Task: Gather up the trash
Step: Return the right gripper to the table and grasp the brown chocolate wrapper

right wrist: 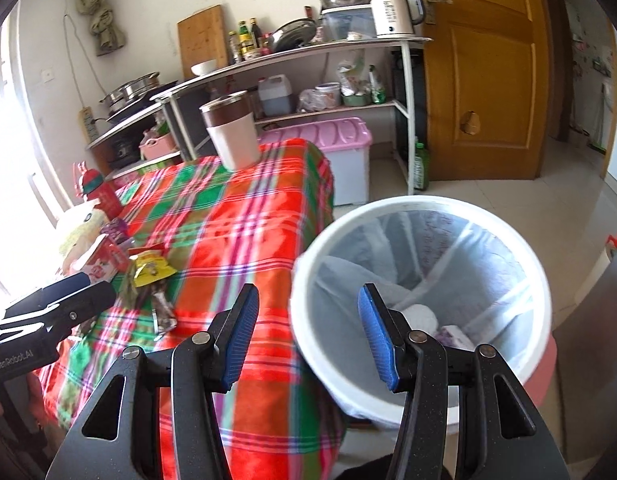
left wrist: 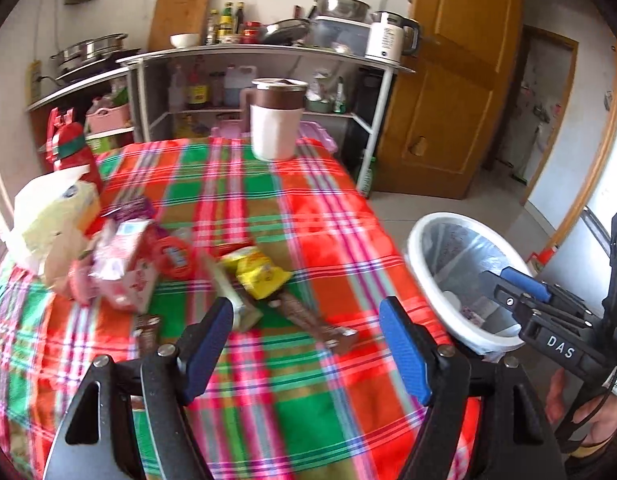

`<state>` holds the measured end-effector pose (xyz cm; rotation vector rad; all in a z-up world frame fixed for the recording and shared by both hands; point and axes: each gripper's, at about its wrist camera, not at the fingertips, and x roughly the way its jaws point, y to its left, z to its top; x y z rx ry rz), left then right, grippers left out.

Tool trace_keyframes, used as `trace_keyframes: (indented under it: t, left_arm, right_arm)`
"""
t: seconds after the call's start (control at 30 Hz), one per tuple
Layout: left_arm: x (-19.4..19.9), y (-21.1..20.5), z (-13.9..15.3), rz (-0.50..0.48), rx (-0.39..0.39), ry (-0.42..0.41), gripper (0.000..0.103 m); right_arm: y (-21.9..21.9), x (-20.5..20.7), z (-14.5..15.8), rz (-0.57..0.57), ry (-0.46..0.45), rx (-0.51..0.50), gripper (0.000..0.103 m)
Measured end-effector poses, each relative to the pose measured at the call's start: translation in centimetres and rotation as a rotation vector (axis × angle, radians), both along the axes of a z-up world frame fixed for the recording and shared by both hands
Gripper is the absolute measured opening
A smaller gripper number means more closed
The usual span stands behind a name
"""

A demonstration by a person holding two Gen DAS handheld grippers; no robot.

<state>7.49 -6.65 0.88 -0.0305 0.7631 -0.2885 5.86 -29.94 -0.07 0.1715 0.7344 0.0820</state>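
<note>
Trash lies on the plaid tablecloth (left wrist: pixel 308 200): a yellow wrapper (left wrist: pixel 260 276), a brown wrapper (left wrist: pixel 316 324), a pink carton (left wrist: pixel 128 276) and a red round pack (left wrist: pixel 174 258). My left gripper (left wrist: pixel 308 312) hovers open just above the brown wrapper, holding nothing. A white bin (right wrist: pixel 388 204) with a clear liner stands beside the table's right edge, with a white crumpled piece (right wrist: pixel 420 316) and a small packet (right wrist: pixel 452 334) in it. My right gripper (right wrist: pixel 308 300) is open and empty over the bin's near rim. It also shows in the left wrist view as the right gripper (left wrist: pixel 500 278).
A brown-and-white jug (left wrist: pixel 274 120) stands at the table's far edge. A red bottle (left wrist: pixel 72 148) and a tissue pack (left wrist: pixel 48 216) sit at the left. Behind are a metal shelf (left wrist: pixel 268 52) with cookware, a pink-lidded box (right wrist: pixel 340 140) and a wooden door (left wrist: pixel 448 100).
</note>
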Motion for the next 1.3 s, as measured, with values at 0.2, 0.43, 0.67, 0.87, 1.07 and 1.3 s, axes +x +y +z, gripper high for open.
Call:
trace_keyframes:
  t: [0.2, 0.43, 0.67, 0.87, 1.07, 1.3]
  left_arm:
    - [-0.4, 4.7, -0.6, 0.099, 0.000, 0.000, 0.078]
    - [-0.4, 9.4, -2.5, 0.180, -0.003, 0.062, 0.078]
    - [0.3, 11.8, -4.5, 0.198, -0.034, 0.126, 0.078]
    - [0.9, 12.0, -5.4, 0.190, -0.035, 0.138, 0.077]
    - [2.4, 11.2, -6.1, 0.160, -0.026, 0.161, 0.068]
    - [3.0, 10.6, -6.7, 0.157, -0.022, 0.175, 0.058]
  right_arm:
    - [3.6, 0.8, -0.7, 0.077, 0.014, 0.004, 0.053]
    - [8.1, 2.2, -1.8, 0.184, 0.038, -0.028, 0.053]
    - [10.8, 3.7, -3.2, 0.246, 0.078, -0.051, 0.053]
    - [12.3, 4.7, -4.0, 0.276, 0.104, -0.089, 0.053]
    - [13.0, 5.6, -4.6, 0.292, 0.123, -0.093, 0.053]
    - [13.8, 6.2, -5.3, 0.315, 0.149, -0.113, 0.049]
